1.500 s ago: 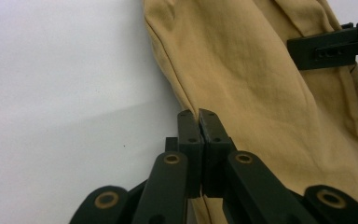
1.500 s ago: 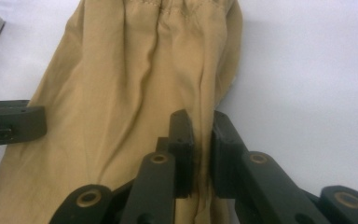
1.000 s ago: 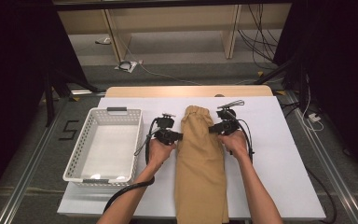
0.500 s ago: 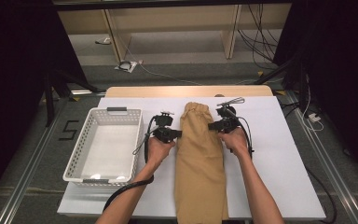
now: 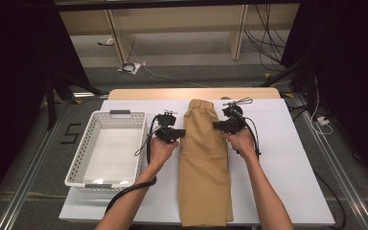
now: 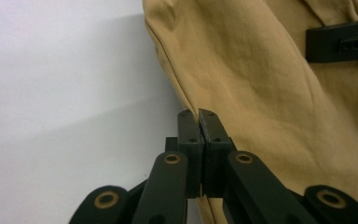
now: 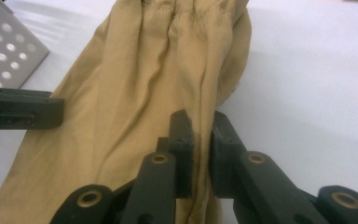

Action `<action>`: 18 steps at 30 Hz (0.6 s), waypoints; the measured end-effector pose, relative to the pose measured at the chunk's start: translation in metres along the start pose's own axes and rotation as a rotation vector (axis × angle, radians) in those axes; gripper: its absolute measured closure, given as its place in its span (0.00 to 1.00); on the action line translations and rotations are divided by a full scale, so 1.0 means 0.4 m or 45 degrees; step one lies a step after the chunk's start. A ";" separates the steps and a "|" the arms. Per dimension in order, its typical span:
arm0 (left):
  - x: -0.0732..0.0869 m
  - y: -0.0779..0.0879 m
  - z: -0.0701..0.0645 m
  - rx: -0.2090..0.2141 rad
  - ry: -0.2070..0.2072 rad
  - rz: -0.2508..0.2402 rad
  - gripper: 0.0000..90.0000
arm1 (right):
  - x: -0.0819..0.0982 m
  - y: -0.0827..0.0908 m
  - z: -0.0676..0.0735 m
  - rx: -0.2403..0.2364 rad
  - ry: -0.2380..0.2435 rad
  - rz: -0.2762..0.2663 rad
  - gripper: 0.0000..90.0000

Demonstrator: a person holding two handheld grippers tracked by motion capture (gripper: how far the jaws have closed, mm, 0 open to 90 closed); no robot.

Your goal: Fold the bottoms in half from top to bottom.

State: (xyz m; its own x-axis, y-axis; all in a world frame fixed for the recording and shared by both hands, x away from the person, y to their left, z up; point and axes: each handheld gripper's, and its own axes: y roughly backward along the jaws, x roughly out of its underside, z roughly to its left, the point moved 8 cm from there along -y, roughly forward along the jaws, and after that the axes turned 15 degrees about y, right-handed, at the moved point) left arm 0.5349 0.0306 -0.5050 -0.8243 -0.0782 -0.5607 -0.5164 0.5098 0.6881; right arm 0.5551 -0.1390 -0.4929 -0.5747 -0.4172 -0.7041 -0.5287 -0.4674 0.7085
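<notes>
On the white table [image 5: 287, 158]: a long, folded tan cotton garment with a gathered waistband [image 5: 205, 167] lies lengthwise down the middle, waistband at the far end, its near end hanging at the table's near edge.
Left of the garment: a white perforated plastic basket [image 5: 106, 148], just beside it and not touching.
Left gripper [image 6: 199, 122]: jaws pressed nearly together, pinching the garment's left edge below the waistband.
Right gripper [image 7: 200, 128]: jaws narrow, clamped on a bunched fold at the garment's right edge, level with the left gripper.
Step in hand: likely a fold or lift of the waistband end, judging by both pinches.
Risk, thin bite: the left pinch catches only the edge; a quick lift could pull it free.
Risk, uneven pull: one hand leading would skew the fold or drag the garment toward the basket.
</notes>
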 end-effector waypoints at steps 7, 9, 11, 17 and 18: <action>-0.027 0.021 -0.003 0.019 -0.014 -0.034 0.98 | -0.027 0.012 0.004 0.009 0.038 -0.050 0.91; -0.033 0.028 -0.005 0.023 -0.023 -0.044 0.98 | -0.036 0.018 0.005 0.011 0.052 -0.068 0.91; -0.038 0.033 -0.007 0.029 -0.032 -0.055 0.98 | -0.043 0.024 0.007 0.010 0.065 -0.087 0.91; -0.047 0.046 -0.008 0.048 -0.045 -0.074 0.98 | -0.060 0.039 0.014 0.008 0.108 -0.122 0.91; -0.047 0.048 -0.008 0.054 -0.046 -0.076 0.98 | -0.061 0.040 0.014 0.010 0.117 -0.127 0.91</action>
State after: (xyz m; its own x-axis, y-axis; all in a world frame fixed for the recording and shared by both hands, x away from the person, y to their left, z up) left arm 0.5398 0.0390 -0.4798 -0.7831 -0.0789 -0.6169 -0.5535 0.5407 0.6335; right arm 0.5571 -0.1318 -0.4640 -0.4592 -0.4387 -0.7724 -0.5855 -0.5044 0.6346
